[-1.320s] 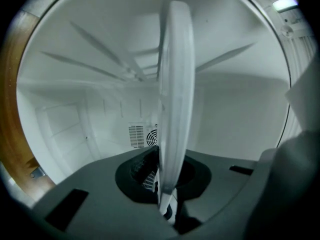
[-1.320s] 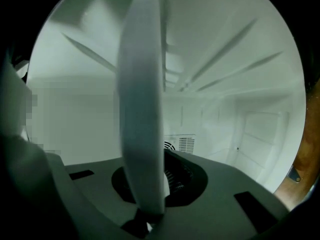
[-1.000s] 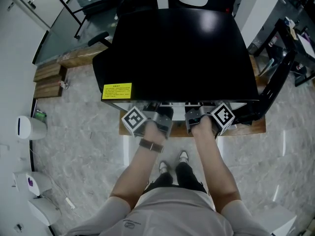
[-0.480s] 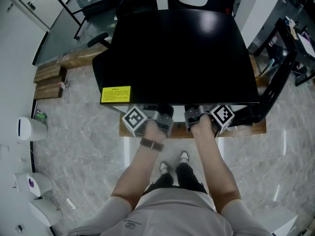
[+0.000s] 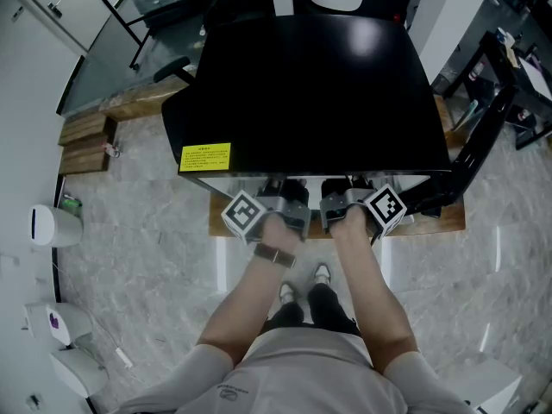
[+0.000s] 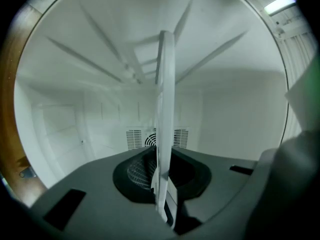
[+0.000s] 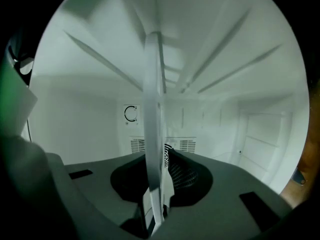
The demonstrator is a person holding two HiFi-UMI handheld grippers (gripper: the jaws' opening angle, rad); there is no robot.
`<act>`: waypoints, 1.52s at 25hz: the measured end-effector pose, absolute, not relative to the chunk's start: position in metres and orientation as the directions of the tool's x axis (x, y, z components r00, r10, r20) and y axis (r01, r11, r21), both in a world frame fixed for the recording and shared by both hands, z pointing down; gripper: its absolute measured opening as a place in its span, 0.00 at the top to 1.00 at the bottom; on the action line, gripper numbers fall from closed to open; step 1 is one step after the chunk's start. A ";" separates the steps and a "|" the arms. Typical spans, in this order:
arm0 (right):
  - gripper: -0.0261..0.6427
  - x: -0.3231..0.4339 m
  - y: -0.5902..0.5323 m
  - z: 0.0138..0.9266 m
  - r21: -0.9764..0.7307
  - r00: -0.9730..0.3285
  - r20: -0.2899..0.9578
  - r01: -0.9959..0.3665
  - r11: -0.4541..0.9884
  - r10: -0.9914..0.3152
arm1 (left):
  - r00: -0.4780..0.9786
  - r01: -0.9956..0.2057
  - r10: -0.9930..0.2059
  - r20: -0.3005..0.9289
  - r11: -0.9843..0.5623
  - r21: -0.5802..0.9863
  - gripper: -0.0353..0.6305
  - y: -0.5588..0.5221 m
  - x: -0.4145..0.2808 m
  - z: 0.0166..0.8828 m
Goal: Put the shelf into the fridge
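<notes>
A black fridge [image 5: 310,93] is seen from above, its door [image 5: 470,158] swung open at the right. My left gripper [image 5: 280,198] and right gripper [image 5: 341,198] reach side by side into its front opening, and the fridge top hides the shelf in this view. In the left gripper view the white shelf [image 6: 165,109] shows edge-on as an upright strip, with the left gripper [image 6: 162,204] shut on its near edge. In the right gripper view the shelf [image 7: 152,109] is likewise clamped by the right gripper [image 7: 155,209]. White fridge walls surround both.
A vent grille [image 6: 137,138] sits low on the fridge's back wall, with a round dial [image 7: 131,113] above it. The fridge stands on a wooden platform [image 5: 431,224]. Wooden boards [image 5: 86,141] and a white bin [image 5: 52,224] lie to the left.
Both grippers have shifted slightly toward each other at the fridge opening, still holding the shelf. Nothing else has moved.
</notes>
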State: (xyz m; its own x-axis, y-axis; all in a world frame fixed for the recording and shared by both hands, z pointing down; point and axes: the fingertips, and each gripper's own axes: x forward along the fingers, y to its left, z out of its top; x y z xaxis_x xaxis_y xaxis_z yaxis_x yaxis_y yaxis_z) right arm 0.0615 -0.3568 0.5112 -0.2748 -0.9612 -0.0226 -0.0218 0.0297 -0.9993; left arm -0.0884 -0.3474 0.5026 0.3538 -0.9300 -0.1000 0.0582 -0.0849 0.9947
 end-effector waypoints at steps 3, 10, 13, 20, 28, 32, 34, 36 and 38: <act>0.89 0.062 -0.347 0.512 -0.999 -0.270 -0.021 -0.018 0.027 -0.962 | 0.348 0.051 -0.933 -0.092 -0.079 0.996 0.90 -0.340 -0.085 0.504; 0.89 0.054 -0.315 0.511 -1.000 -0.294 0.004 -0.015 0.000 -0.956 | 0.360 0.034 -0.932 -0.044 -0.034 0.999 0.90 -0.314 -0.078 0.512; 0.89 0.052 -0.303 0.512 -0.999 -0.328 0.010 -0.043 0.004 -0.945 | 0.392 0.017 -0.920 -0.031 -0.027 1.000 0.90 -0.305 -0.077 0.512; 0.89 0.049 -0.285 0.510 -0.999 -0.349 0.023 -0.049 -0.006 -0.937 | 0.422 0.011 -0.907 -0.015 -0.012 1.000 0.91 -0.287 -0.076 0.510; 0.93 0.040 -0.254 0.506 -0.995 -0.391 0.009 -0.091 0.029 -0.920 | 0.475 0.006 -0.880 -0.011 -0.009 1.000 0.94 -0.256 -0.066 0.512; 0.93 0.035 -0.245 0.497 -0.992 -0.419 -0.007 -0.108 0.058 -0.908 | 0.494 -0.010 -0.869 -0.025 -0.035 0.999 0.94 -0.247 -0.066 0.502; 0.93 0.033 -0.240 0.496 -0.992 -0.424 -0.010 -0.108 0.061 -0.906 | 0.502 -0.019 -0.864 -0.027 -0.042 0.999 0.94 -0.241 -0.066 0.499; 0.93 0.032 -0.235 0.496 -0.992 -0.426 -0.010 -0.109 0.062 -0.905 | 0.508 -0.022 -0.861 -0.029 -0.046 0.999 0.94 -0.237 -0.065 0.497; 0.93 0.031 -0.233 0.495 -0.992 -0.427 -0.012 -0.109 0.065 -0.904 | 0.511 -0.019 -0.859 -0.030 -0.046 0.999 0.94 -0.234 -0.066 0.497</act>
